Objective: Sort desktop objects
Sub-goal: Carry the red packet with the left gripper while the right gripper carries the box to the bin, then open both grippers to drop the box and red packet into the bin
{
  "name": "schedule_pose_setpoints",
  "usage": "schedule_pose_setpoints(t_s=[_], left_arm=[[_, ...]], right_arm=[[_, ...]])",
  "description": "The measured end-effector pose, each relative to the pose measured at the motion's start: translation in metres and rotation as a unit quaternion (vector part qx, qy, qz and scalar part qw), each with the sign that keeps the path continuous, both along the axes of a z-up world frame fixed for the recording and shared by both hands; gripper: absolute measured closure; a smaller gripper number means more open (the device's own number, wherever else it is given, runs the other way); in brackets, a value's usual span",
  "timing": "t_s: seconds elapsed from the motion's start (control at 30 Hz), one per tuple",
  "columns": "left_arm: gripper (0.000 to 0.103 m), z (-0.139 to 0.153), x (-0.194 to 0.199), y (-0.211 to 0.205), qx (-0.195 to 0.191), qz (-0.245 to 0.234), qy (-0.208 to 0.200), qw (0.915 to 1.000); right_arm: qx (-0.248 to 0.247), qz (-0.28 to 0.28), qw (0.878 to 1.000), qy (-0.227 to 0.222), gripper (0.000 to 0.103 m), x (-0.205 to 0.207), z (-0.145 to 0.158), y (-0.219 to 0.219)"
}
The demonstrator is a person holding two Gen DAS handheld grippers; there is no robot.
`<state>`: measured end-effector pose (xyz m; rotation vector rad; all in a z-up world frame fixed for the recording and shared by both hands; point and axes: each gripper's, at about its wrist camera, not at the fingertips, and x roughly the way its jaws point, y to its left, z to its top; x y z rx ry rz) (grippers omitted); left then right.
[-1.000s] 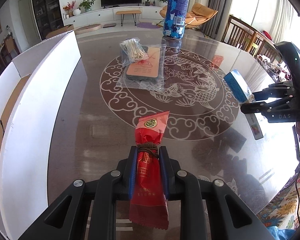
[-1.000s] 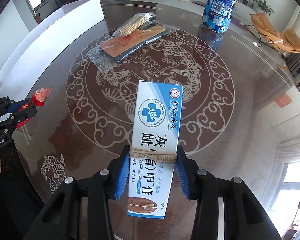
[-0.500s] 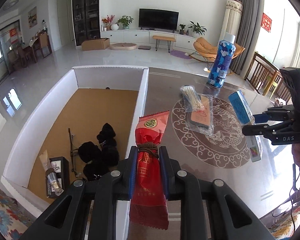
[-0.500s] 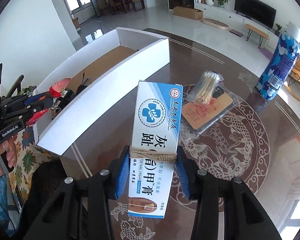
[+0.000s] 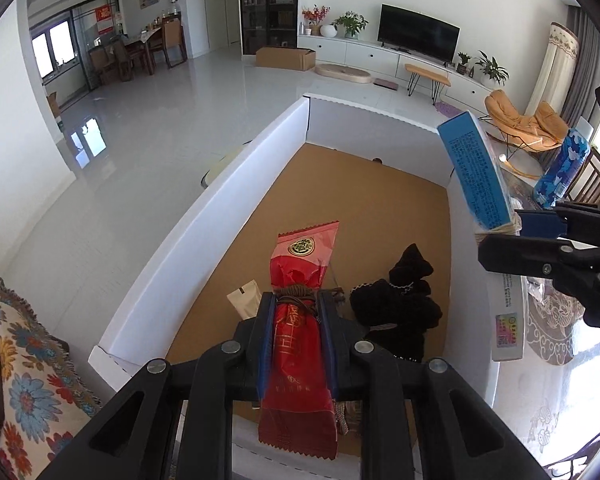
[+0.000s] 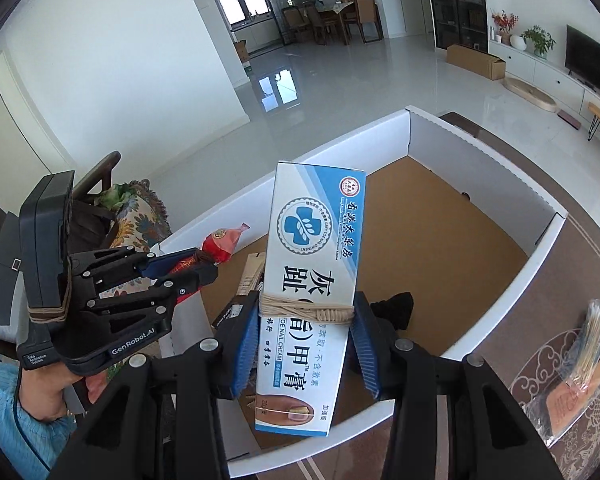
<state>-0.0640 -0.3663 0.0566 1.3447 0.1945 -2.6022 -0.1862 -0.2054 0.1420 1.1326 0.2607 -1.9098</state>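
White tiled floor and a long TV cabinet fill the room behind your work, and close in front sits a big white-walled box (image 5: pixel 236 184) with a brown cardboard floor, standing on the dark patterned surface (image 6: pixel 556 288).

Your left hand-held gripper (image 5: pixel 296 312) is clamped on a red sachet (image 5: pixel 300 300) tied round with brown cord, and you hold it above the near end of the box. Below it, on the box floor, lie a bundle of black fabric (image 5: pixel 404 300) and a small pale packet (image 5: pixel 246 298), the packet just left of the sachet from this view.

Your right hand-held gripper (image 6: pixel 306 320) is clamped on a blue and white nail cream box (image 6: pixel 312 280) with a band of twine round its middle. You hold it above the box too, near the wall on the surface side, with its top end pointing away from you.

Out on the surface, outside the box, a clear bag of cotton swabs (image 6: pixel 592 340) rests on a flat bagged item, and a blue camouflage-print bottle (image 5: pixel 562 172) stands farther off.
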Motion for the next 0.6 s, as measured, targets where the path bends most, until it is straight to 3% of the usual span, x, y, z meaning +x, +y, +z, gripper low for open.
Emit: schedule_pose_setpoints(t_s=[0.13, 0.2, 0.23, 0.27, 0.3, 0.33, 0.4, 0.53, 0.6], left_arm=[[0.083, -0.027, -0.009, -0.01, 0.007, 0.005, -0.023, 0.9997], [0.08, -0.039, -0.013, -0.013, -0.008, 0.019, -0.039, 0.999], [0.072, -0.044, -0.015, -0.012, -0.019, 0.029, -0.043, 0.9985], [0.063, -0.048, -0.015, -0.014, -0.027, 0.04, -0.046, 0.9978], [0.04, -0.05, -0.015, -0.015, -0.032, 0.051, -0.046, 0.9971], [0.025, -0.05, -0.013, -0.015, -0.036, 0.062, -0.041, 0.9966], [0.024, -0.044, -0.006, -0.013, -0.037, 0.069, -0.02, 0.9967], [0.023, -0.025, 0.005, 0.015, -0.04, 0.059, 0.018, 0.9972], [0.023, -0.013, 0.011, 0.043, -0.047, 0.039, 0.042, 0.9972]], right_arm=[[0.019, 0.005, 0.999, -0.026, 0.059, -0.007, -0.044, -0.032], [0.02, 0.005, 0.999, -0.034, 0.057, -0.01, -0.059, -0.039], [0.025, 0.003, 0.999, -0.029, 0.055, -0.009, -0.064, -0.042], [0.029, -0.002, 0.999, -0.023, 0.039, -0.01, -0.067, -0.041], [0.028, -0.007, 0.999, -0.02, 0.016, -0.01, -0.069, -0.038], [0.018, -0.012, 1.0, -0.02, 0.01, -0.012, -0.068, -0.03], [-0.003, -0.021, 1.0, -0.017, 0.009, -0.014, -0.061, -0.016], [-0.04, -0.048, 0.997, 0.039, 0.009, -0.003, -0.035, 0.035], [-0.043, -0.071, 0.994, 0.066, 0.002, 0.005, -0.031, 0.072]])
